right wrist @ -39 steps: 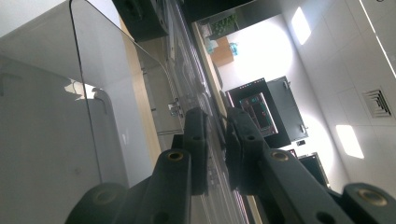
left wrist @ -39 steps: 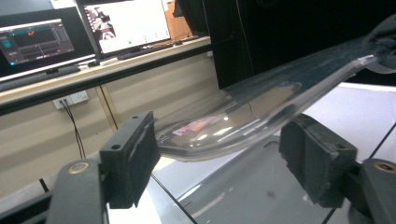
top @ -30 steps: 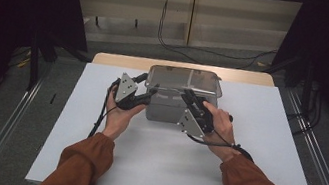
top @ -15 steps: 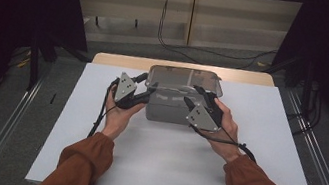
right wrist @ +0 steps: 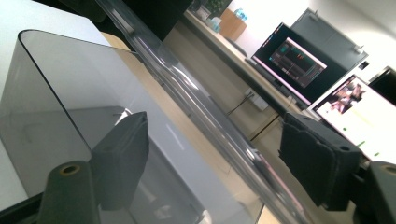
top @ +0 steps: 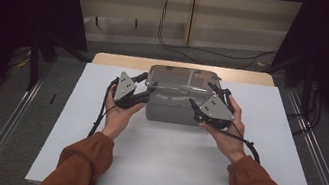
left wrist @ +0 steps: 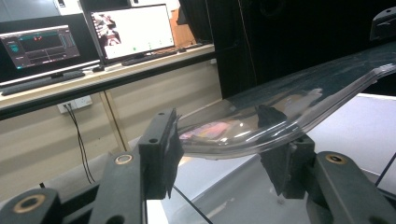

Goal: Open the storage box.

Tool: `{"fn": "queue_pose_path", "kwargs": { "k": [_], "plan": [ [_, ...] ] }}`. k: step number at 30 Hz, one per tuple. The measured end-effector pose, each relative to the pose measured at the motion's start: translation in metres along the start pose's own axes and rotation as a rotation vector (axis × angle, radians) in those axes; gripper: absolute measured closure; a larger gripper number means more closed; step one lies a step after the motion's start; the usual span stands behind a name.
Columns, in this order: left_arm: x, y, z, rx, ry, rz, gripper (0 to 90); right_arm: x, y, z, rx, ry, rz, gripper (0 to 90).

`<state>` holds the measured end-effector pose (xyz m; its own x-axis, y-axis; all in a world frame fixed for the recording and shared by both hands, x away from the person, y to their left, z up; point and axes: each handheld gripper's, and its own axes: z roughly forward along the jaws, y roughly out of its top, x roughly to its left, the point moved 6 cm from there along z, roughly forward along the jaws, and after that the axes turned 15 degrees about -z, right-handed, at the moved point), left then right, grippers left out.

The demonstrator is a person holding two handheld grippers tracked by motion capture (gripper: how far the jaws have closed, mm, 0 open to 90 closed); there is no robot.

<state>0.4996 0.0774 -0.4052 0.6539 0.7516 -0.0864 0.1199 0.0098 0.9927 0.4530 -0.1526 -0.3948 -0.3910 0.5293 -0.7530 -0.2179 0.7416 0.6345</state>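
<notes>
High view: we hold left tool [top: 145,92] and right tool [top: 196,104] at a lidded box [top: 173,105].
Tools: both open, straddling the clear lid [left wrist: 285,105] rim.
Handling: probably light, stiff, slippery; grip rim.

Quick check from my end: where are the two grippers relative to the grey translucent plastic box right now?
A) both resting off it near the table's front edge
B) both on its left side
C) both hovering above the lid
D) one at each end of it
D: in the high view the left gripper sits at the left end of the grey translucent plastic box and the right gripper at its right end, jaws open astride the lid's rim.
</notes>
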Motion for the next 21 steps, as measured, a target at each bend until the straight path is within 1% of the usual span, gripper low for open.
{"fn": "queue_pose_path", "kwargs": {
  "k": [1, 2, 3, 5, 6, 7, 8, 9, 10, 11, 12, 14, 15, 16, 17, 18, 19, 21],
  "plan": [
    [0.000, 0.000, 0.000, 0.000, 0.000, -0.003, 49.0, 0.000, 0.000, 0.000, 0.000, 0.000, 0.000, 23.4],
    [0.000, 0.000, 0.000, 0.000, -0.001, -0.004, 49.0, -0.002, -0.002, 0.000, -0.006, 0.013, 0.036, 20.7],
    [0.000, 0.000, 0.000, 0.001, -0.002, -0.004, 49.0, -0.002, -0.002, 0.000, -0.006, 0.013, 0.036, 20.7],
    [0.000, 0.000, 0.000, 0.002, -0.003, -0.006, 49.0, -0.006, -0.004, -0.001, -0.005, 0.008, 0.056, 20.1],
    [0.001, 0.000, 0.000, 0.003, -0.002, -0.006, 49.0, -0.008, -0.005, -0.001, -0.004, 0.012, 0.066, 19.5],
    [0.001, 0.000, 0.000, 0.004, -0.001, -0.009, 49.0, -0.009, -0.007, -0.001, -0.007, 0.022, 0.090, 19.5],
    [0.000, 0.000, 0.000, 0.002, -0.001, -0.011, 49.0, -0.010, -0.008, 0.000, -0.009, 0.028, 0.098, 19.2],
    [0.000, 0.000, 0.000, 0.001, 0.000, -0.009, 49.1, -0.013, -0.012, 0.000, -0.003, 0.029, 0.118, 16.6],
    [0.000, 0.000, 0.000, 0.001, -0.001, -0.011, 49.1, -0.013, -0.012, 0.000, -0.003, 0.029, 0.118, 16.6],
    [0.001, 0.000, 0.000, 0.001, 0.000, -0.012, 49.1, -0.014, -0.013, 0.000, -0.007, 0.034, 0.141, 15.5],
    [0.001, 0.000, 0.000, 0.003, -0.001, -0.011, 49.4, -0.015, -0.018, 0.001, -0.003, 0.050, 0.184, 14.3],
    [0.002, 0.000, 0.000, 0.001, 0.000, -0.015, 49.5, -0.017, -0.022, 0.001, 0.012, 0.059, 0.231, 14.9],
    [0.002, 0.000, 0.001, 0.002, -0.001, -0.013, 49.5, -0.017, -0.023, 0.000, 0.013, 0.066, 0.247, 15.4],
    [0.002, -0.001, 0.001, 0.002, 0.000, -0.017, 49.5, -0.017, -0.023, 0.000, 0.013, 0.066, 0.247, 15.4],
    [0.002, -0.001, 0.001, 0.003, 0.002, -0.019, 49.5, -0.017, -0.025, 0.000, 0.011, 0.065, 0.257, 15.9],
    [0.002, -0.001, 0.001, 0.002, 0.005, -0.020, 49.4, -0.018, -0.027, 0.000, 0.023, 0.065, 0.260, 10.9],
    [0.002, -0.002, 0.001, 0.010, 0.001, -0.025, 49.5, -0.017, -0.028, 0.000, 0.022, 0.077, 0.265, 8.3],
    [0.003, -0.002, 0.001, 0.013, -0.001, -0.021, 49.5, -0.018, -0.030, 0.000, 0.015, 0.078, 0.270, 8.1]
  ]
}}
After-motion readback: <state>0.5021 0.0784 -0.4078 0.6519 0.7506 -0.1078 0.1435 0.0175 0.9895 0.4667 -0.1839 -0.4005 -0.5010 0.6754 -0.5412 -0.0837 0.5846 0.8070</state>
